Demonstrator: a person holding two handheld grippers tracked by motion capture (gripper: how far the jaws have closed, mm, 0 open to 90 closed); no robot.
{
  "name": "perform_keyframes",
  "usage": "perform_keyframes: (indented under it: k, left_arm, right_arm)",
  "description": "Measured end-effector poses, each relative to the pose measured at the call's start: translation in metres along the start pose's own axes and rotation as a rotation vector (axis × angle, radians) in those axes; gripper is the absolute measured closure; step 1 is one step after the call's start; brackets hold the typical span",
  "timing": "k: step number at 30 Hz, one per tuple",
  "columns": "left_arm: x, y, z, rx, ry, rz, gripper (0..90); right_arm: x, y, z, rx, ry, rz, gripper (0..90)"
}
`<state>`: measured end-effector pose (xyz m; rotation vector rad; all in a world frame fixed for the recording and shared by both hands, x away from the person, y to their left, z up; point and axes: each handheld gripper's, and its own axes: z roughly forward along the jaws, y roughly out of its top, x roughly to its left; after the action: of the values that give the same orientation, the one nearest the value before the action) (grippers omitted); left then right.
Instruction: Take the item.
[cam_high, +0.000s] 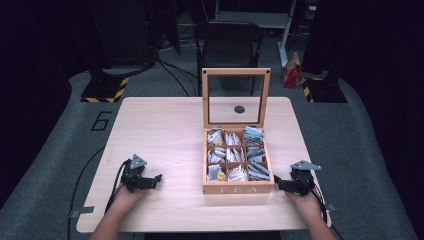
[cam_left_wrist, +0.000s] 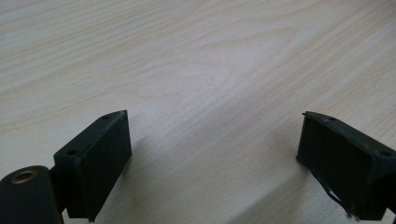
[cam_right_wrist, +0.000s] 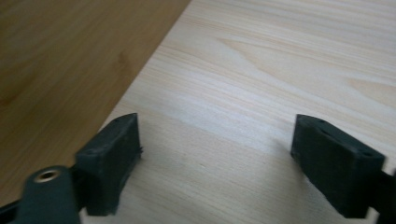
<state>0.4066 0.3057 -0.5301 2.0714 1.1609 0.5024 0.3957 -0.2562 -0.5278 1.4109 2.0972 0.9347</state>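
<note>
A wooden tea box (cam_high: 238, 189) stands on the light wood table (cam_high: 160, 130), its glass-paned lid (cam_high: 236, 97) upright. Its compartments hold several tea bags (cam_high: 235, 156). My left gripper (cam_high: 159, 177) rests on the table at the front left, well apart from the box; its jaws are open over bare wood (cam_left_wrist: 215, 140). My right gripper (cam_high: 276, 181) lies at the box's front right corner, close beside it. In the right gripper view its jaws are open (cam_right_wrist: 217, 140) with nothing between them, and the brown box wall (cam_right_wrist: 70, 70) is at the left.
A black folding chair (cam_high: 228, 40) stands behind the table. Black stand bases with yellow-black tape (cam_high: 105, 90) sit on the grey floor at both back corners. A red bag (cam_high: 291, 72) lies near the right one. The table's front edge is close under both hands.
</note>
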Motion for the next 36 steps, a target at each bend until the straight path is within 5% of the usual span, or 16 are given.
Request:
perform_keyframes:
  k: [5,14,27,36]
  left_arm:
    - [0.000,0.000,0.000,0.003,-0.001,0.004,9.3]
    - [0.000,0.000,0.000,0.001,0.002,0.006,9.3]
    - [0.000,0.000,0.000,-0.003,0.003,0.005,9.3]
    - [0.000,0.000,0.000,0.005,-0.003,0.004,9.3]
  right_arm:
    - [0.000,0.000,0.001,0.007,-0.028,0.015,8.0]
    - [0.001,0.001,0.001,0.019,0.001,-0.006,8.0]
    - [0.000,0.005,-0.002,0.021,0.055,-0.064,26.2]
    - [0.002,0.014,-0.017,0.007,0.100,-0.053,34.2]
